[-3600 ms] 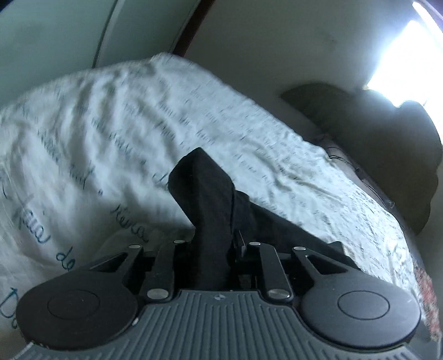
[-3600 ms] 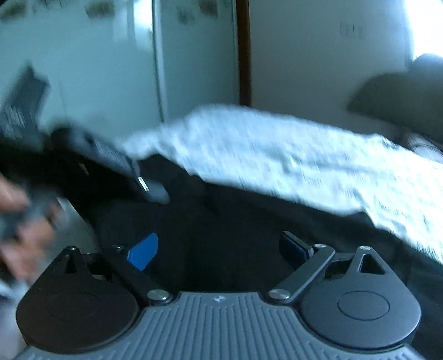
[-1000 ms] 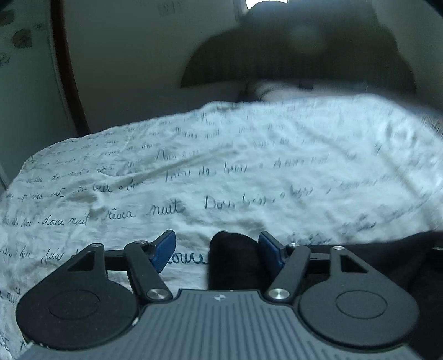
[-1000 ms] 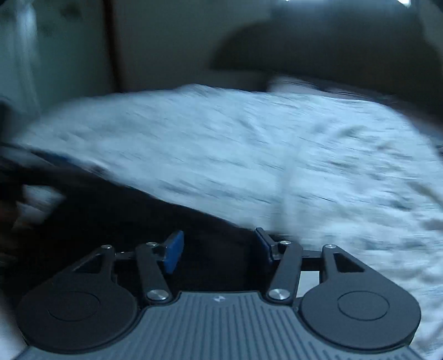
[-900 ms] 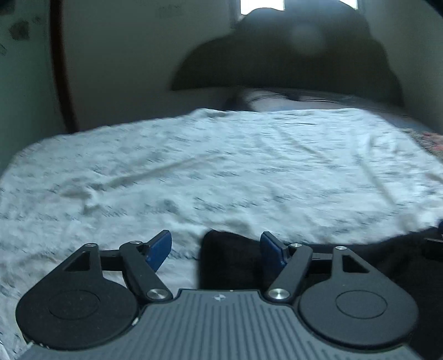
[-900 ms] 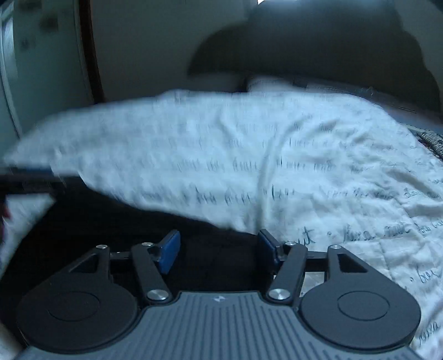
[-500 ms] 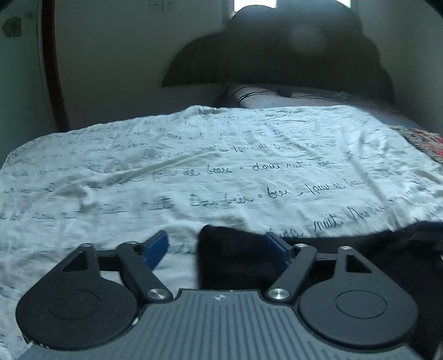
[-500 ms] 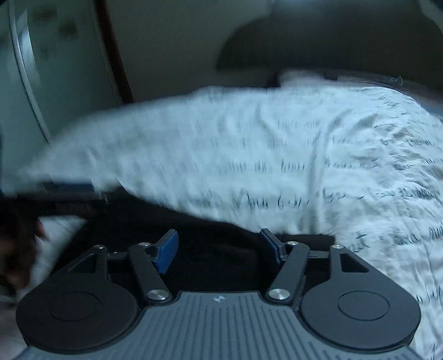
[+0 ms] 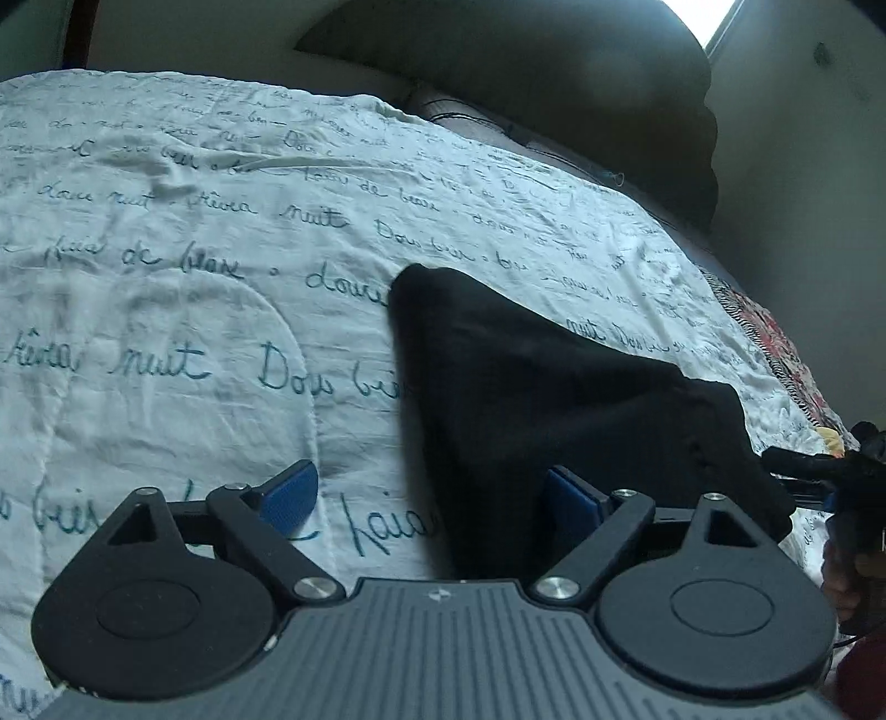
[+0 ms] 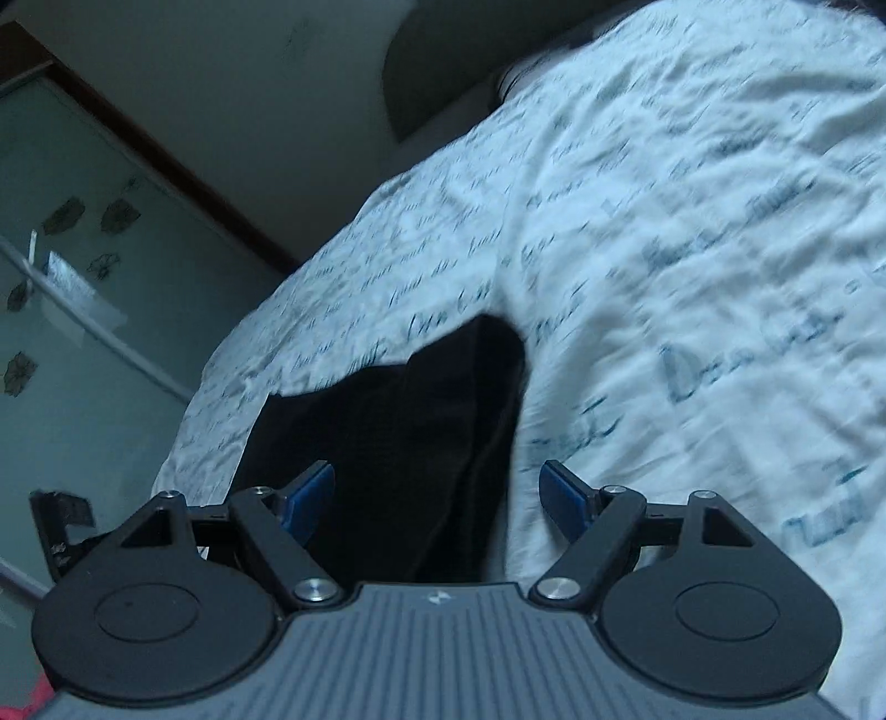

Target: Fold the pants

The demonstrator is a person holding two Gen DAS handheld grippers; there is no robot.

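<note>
Here, along my left claw (image 9: pixel 429 493), both blue pads (image 9: pixel 288 493) stand wide apart with nothing pinched. The black pants (image 9: pixel 531 387) lie on the bed, bunched into a rough triangle: one corner points to the far left, the near edge runs under my right pad, and the bulk spreads right toward the bed's edge. Left of the pants the white bedspread (image 9: pixel 166 249), printed with blue script, is open and only lightly wrinkled. At the right edge my other claw (image 9: pixel 814 471) shows beside the cloth; its fingers are too small to read there. A dark curved headboard (image 9: pixel 554 72) closes the far side, with a bright window corner (image 9: pixel 703 16) above it.

From my right claw (image 10: pixel 440 490), the pads are likewise spread wide and hold nothing. The pants (image 10: pixel 398 432) sit just ahead and to the left, a folded ridge rising toward the far side, and the left pad overlaps them in view. The bedspread (image 10: pixel 692 249) is free on the right, though blurred. Off the bed's left edge stands a pale green sliding door (image 10: pixel 72 277) with leaf decals.
</note>
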